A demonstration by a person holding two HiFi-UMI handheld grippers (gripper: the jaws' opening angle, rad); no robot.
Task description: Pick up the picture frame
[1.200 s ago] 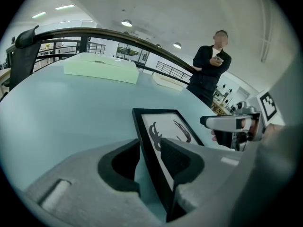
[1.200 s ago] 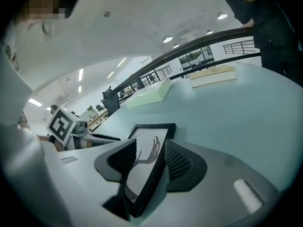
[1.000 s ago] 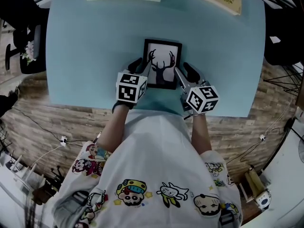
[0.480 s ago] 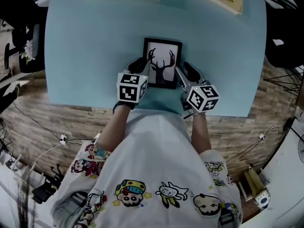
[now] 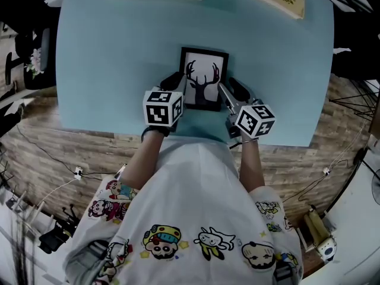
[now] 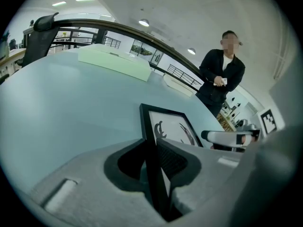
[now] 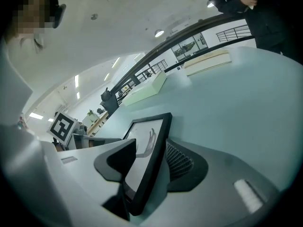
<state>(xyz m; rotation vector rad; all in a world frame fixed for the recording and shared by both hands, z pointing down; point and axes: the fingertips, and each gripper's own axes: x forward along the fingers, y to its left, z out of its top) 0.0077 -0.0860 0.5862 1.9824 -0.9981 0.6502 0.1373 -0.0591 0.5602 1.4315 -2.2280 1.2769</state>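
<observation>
Pale blue table (image 5: 107, 70), centre: one picture frame (image 5: 203, 76) between two grippers. Left gripper (image 5: 177, 83), jaws just closing, pinches its left edge; right gripper (image 5: 230, 89) gapes loosely around its right edge.

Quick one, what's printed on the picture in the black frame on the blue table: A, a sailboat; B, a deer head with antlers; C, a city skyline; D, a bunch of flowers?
B: the picture frame shows a black silhouette of a deer head with branching antlers on a white ground.
</observation>
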